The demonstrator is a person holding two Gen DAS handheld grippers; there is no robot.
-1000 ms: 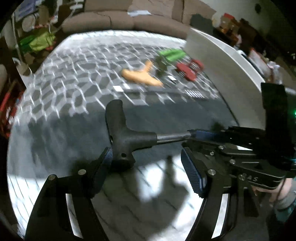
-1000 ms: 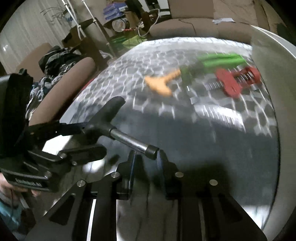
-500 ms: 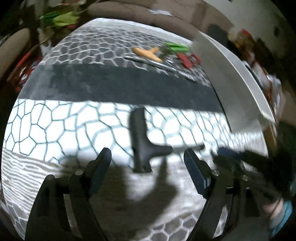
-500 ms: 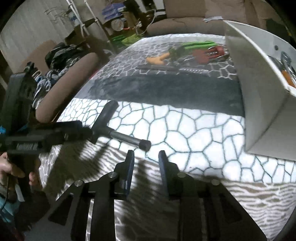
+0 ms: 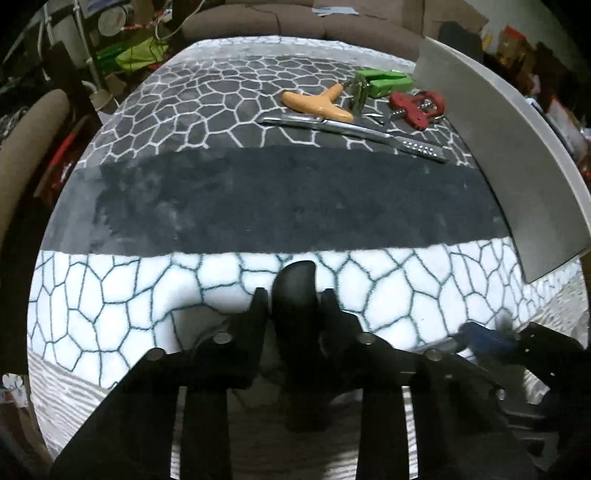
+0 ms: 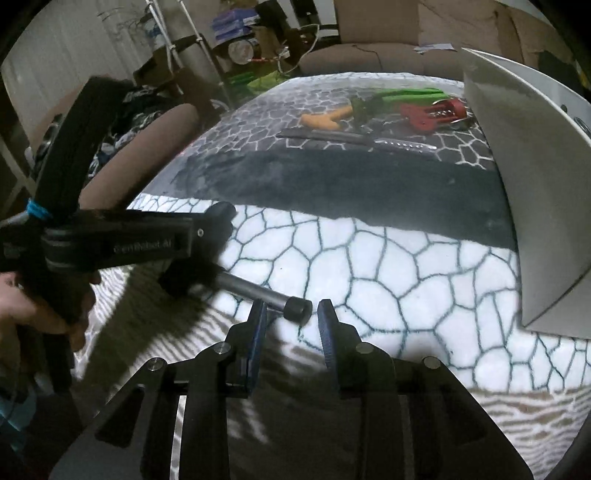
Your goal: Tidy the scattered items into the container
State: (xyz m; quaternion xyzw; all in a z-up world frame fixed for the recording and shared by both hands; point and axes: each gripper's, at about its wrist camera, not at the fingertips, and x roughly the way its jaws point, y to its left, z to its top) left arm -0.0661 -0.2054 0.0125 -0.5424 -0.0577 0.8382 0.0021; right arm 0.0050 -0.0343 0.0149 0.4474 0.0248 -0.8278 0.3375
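Note:
My left gripper is shut on the black handle of a T-handle tool; in the right wrist view it holds the handle at the left. The tool's metal shaft points toward my right gripper, whose jaws stand apart with the shaft's black tip between them, not clamped. The white container stands at the right, also in the right wrist view. An orange T-handle, a green tool, a red tool and a long metal tool lie at the far end.
The tools lie on a patterned blanket with a dark band across the middle. A brown sofa runs along the back. A chair and cluttered shelves stand at the left.
My left gripper moved in and shut on the black handle. My right gripper let go of the shaft and its jaws stand wider. Both views pulled back and steadied.

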